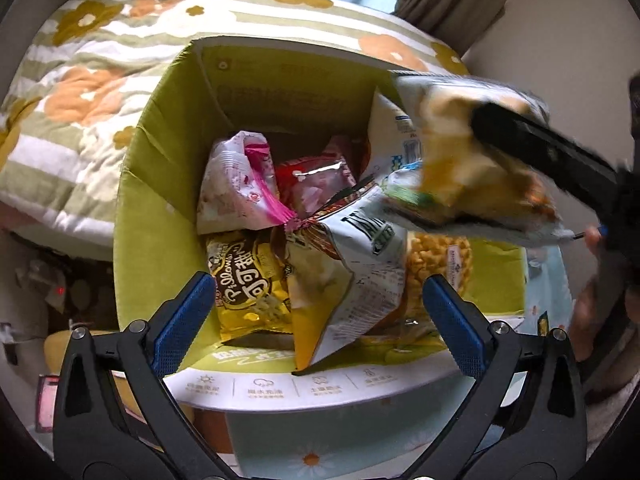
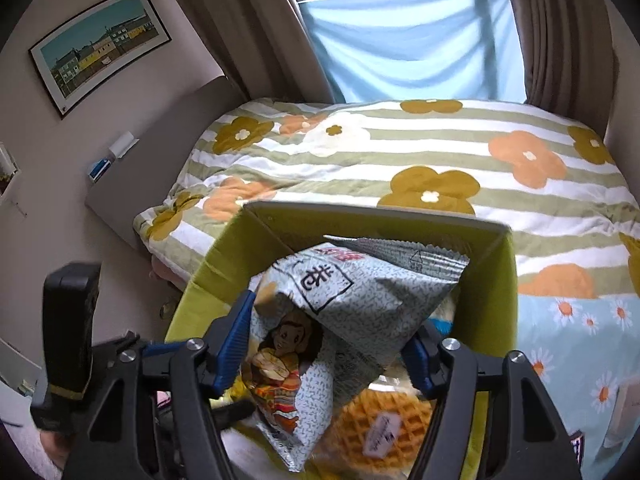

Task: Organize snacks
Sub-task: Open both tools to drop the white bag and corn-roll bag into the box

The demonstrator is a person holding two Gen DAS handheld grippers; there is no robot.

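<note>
Two wrist views over an open green cardboard box (image 1: 160, 184) of snacks standing beside a bed with a flowered quilt (image 1: 80, 80).

Left gripper (image 1: 320, 320): jaws spread wide, blue pads clear of everything, nothing held. Just ahead of and between the pads lies a grey-and-white snack bag (image 1: 352, 272), propped at a tilt inside the box. To the left of it, ahead of the left pad, lies a yellow packet (image 1: 248, 280); beyond these, deeper in the box, a pink zip bag (image 1: 240, 184) and a red-and-pink packet (image 1: 312, 184). A bag of yellow puffed snacks (image 1: 436, 264) sits ahead of the right pad.

Right gripper (image 2: 324, 344): jaws partly apart, with a speckled grey snack bag (image 2: 360, 296) between them. The left pad lies against the bag's side; contact at the right pad is hidden by the bag, so a firm clamp cannot be confirmed. The bag hangs over the box opening (image 2: 492, 312), its top seam pointing away from the gripper. Below the gripper, within the box, lies a waffle packet (image 2: 380, 420). In the left view the same bag appears blurred at upper right.
</note>
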